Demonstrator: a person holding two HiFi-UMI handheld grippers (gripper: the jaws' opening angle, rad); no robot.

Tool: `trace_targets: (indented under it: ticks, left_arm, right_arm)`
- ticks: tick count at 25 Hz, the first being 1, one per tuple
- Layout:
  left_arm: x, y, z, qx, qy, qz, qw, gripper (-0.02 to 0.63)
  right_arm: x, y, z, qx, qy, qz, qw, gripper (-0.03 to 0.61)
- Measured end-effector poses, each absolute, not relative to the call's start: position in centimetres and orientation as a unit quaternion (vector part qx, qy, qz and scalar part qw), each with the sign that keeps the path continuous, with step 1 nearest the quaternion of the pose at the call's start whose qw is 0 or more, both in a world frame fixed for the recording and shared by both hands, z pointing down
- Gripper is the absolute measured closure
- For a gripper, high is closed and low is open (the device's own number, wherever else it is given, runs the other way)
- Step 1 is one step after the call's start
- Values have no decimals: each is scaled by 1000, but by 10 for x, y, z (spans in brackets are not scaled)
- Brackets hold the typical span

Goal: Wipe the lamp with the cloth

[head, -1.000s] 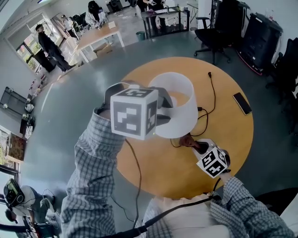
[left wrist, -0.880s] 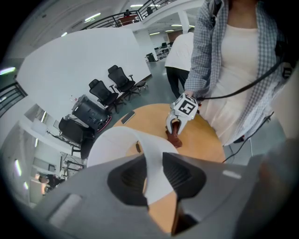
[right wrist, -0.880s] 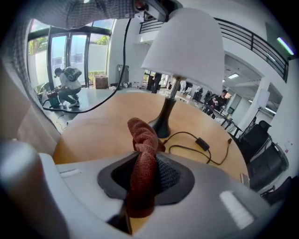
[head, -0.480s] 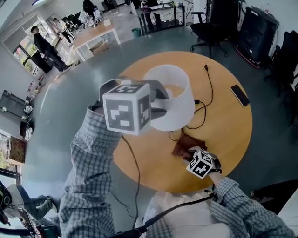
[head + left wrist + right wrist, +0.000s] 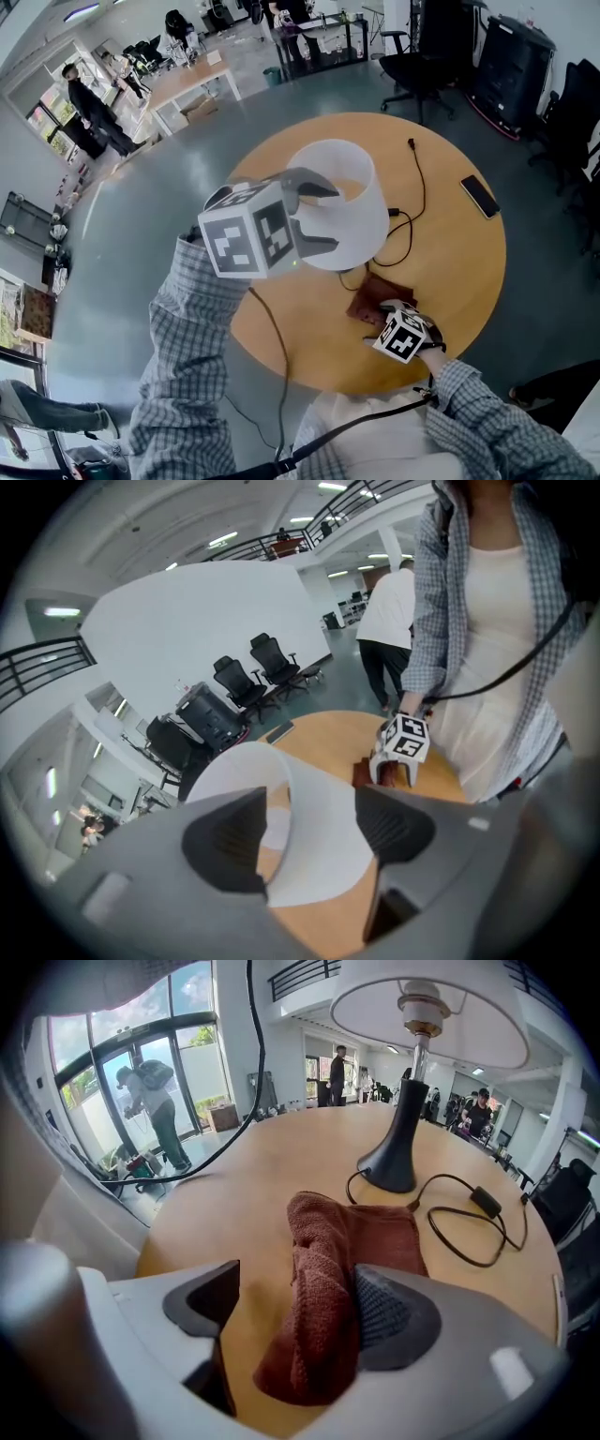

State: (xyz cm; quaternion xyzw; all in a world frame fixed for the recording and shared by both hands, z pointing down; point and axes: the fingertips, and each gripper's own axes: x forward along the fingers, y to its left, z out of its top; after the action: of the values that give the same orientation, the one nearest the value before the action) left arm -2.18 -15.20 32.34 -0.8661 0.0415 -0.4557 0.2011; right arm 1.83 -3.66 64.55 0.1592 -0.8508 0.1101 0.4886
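Now the left gripper fingers, just opened, loosely straddle the white lampshade wall; right gripper fingers, just opened, flank the brown cloth on the worktop.

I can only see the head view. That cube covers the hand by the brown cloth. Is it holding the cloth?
Observer: No. In the right gripper view the right gripper has just been opening. The cloth lies bunched between its jaws on the table, unsqueezed.
Operator: And the one at the white shade?
Observer: The left gripper view shows the left gripper just opened too, its jaws astride the lampshade wall, not pinching it.
Operator: What's under the shade?
Observer: A black base beyond the cloth, with a cord running from it.
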Motion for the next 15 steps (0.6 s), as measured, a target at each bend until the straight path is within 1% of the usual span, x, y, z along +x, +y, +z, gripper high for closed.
trace_targets:
  ticks: [1,4,9,12,13,14,15]
  left_arm:
    - [-21,-154,321,-871,51,-444,205,306]
    - [-22,-160,308,-883,86,-405,221,280]
    - [-45,-163,272,-911,174,-302,220,276]
    - [-72,-158,257,-918,231,-245,207,280]
    - [-81,-154,257,-918,249,-232,205,298]
    - [-89,-149,259,-916,266,-222,203,351]
    - [-97,-145,261,-914,283,-214,198,426]
  right_arm:
    - [20,-39,644,163,-852,110,486,189]
    - [21,-46,638,177,-856,114,472,178]
    - [25,-60,622,203,-865,116,444,173]
    - [33,-70,614,224,-871,120,422,198]
    - [37,-72,611,235,-873,128,407,226]
    - [40,-73,606,248,-876,139,389,252]
    - [43,-74,601,261,-879,150,369,272]
